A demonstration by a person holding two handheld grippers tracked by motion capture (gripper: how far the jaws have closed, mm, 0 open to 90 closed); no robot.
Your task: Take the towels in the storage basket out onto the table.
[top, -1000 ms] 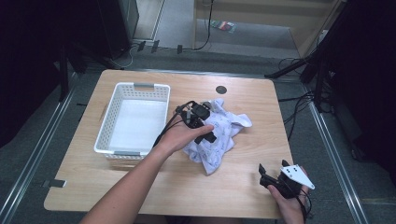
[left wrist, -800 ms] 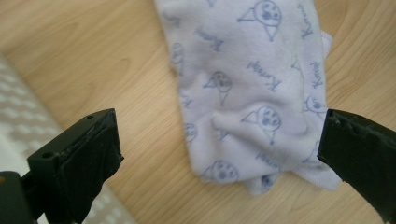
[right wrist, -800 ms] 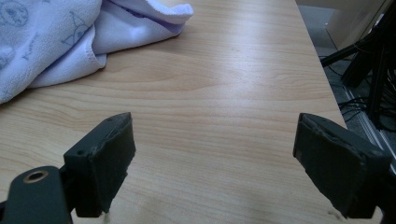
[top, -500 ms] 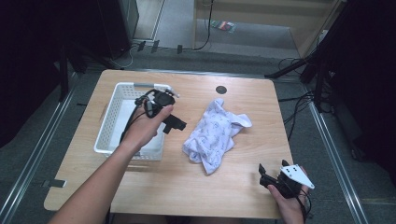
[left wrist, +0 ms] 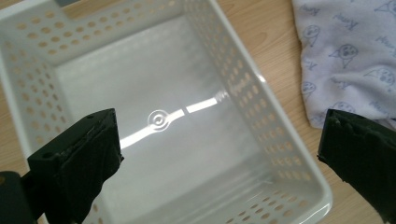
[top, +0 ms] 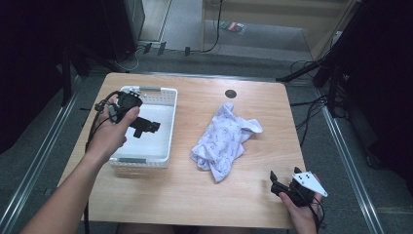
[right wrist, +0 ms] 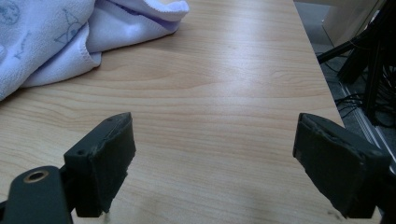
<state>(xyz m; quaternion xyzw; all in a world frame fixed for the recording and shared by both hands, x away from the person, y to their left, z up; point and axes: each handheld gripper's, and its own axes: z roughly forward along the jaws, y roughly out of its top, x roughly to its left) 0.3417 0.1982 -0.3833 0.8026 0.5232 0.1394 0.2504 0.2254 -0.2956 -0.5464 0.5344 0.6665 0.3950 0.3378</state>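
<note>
Glossy white perforated plastic basket [top: 165, 127], soft printed cloth [top: 225, 139], matt wood-grain table [top: 204, 195].

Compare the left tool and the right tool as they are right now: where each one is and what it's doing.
The left tool hangs above the white basket, while the right tool sits low at the table's near right corner. The left tool looks down into the bare basket; the right tool looks across bare wood toward the crumpled cloth. Both have their jaws wide apart and hold nothing.
</note>
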